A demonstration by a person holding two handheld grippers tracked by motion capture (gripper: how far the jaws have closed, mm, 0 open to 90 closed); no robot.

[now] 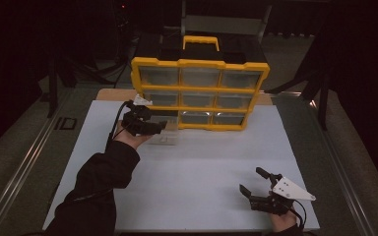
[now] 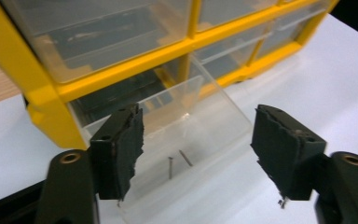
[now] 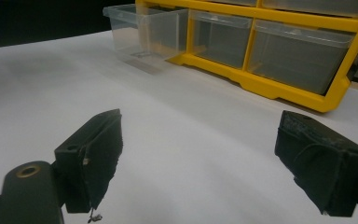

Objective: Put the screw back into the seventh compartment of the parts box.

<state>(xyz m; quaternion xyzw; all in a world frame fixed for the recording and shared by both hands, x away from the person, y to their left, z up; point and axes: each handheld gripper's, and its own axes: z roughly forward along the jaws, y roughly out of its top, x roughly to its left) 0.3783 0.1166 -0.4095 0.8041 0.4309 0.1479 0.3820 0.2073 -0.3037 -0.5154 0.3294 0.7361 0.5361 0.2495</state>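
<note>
You've got the bottom-left drawer [image 2: 177, 126] pulled out of the cabinet [image 1: 199, 93]; both your left gripper [image 2: 198, 154] and right gripper [image 3: 214, 158] stand open and empty, the nails [image 2: 177, 163] untouched.

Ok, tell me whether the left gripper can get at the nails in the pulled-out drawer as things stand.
Probably yes. The left gripper is open, right at the clear drawer, which sticks out of the yellow cabinet with its top uncovered. The two nails lie loose on its floor. Picking them off the flat bottom may be fiddly.

Left gripper [image 1: 163, 125] jaws spread, arm extended forward. Right gripper [image 1: 252, 181] jaws spread, held near the person.
</note>
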